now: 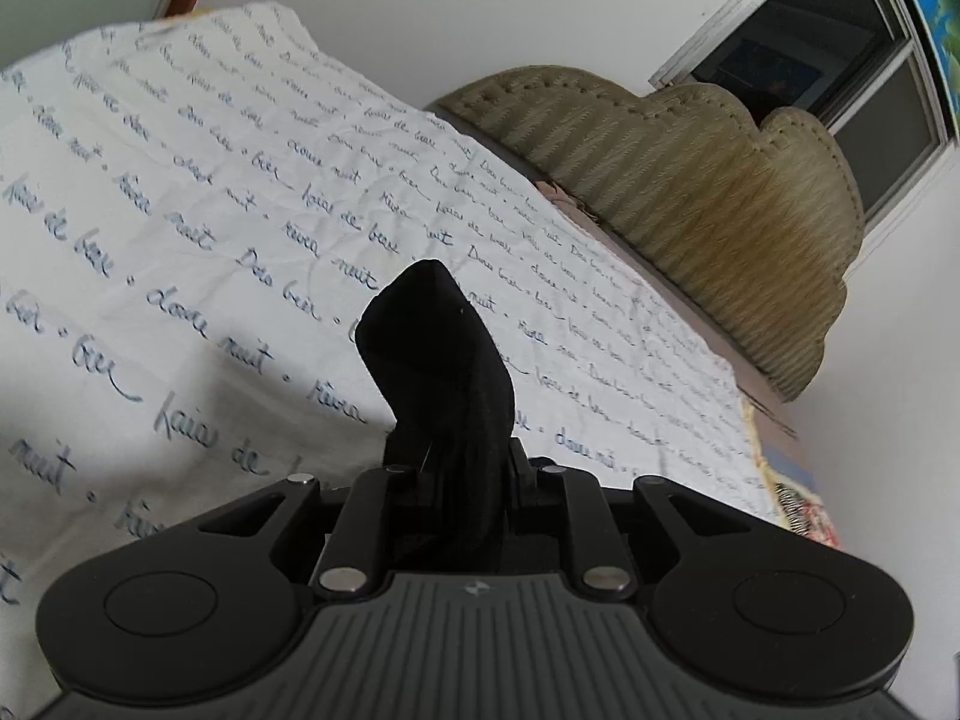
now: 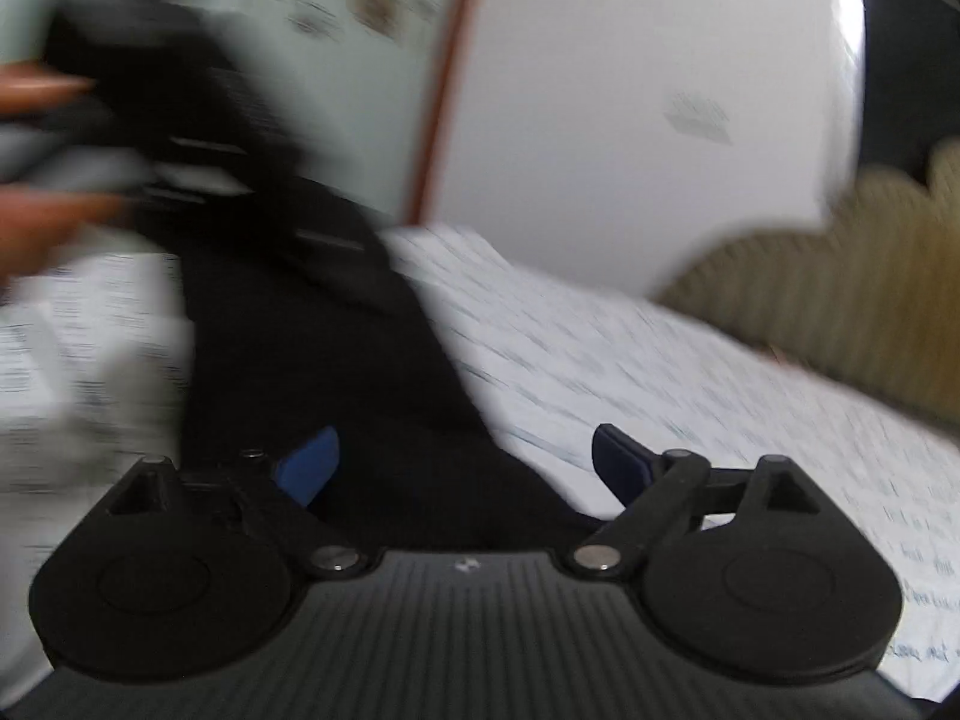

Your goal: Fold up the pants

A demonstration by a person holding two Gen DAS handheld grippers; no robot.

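The black pants stick up as a bunched fold from between the jaws of my left gripper, which is shut on them above the bed. In the right wrist view, which is blurred by motion, the pants hang as a dark strip from the upper left down between the fingers of my right gripper. Its blue fingertips stand wide apart, open, with the cloth lying between them. The other gripper and a hand show blurred at the upper left.
A white bedsheet with blue handwriting print covers the bed. A padded olive headboard stands at the right against a white wall. A window is above it. A door frame shows in the right wrist view.
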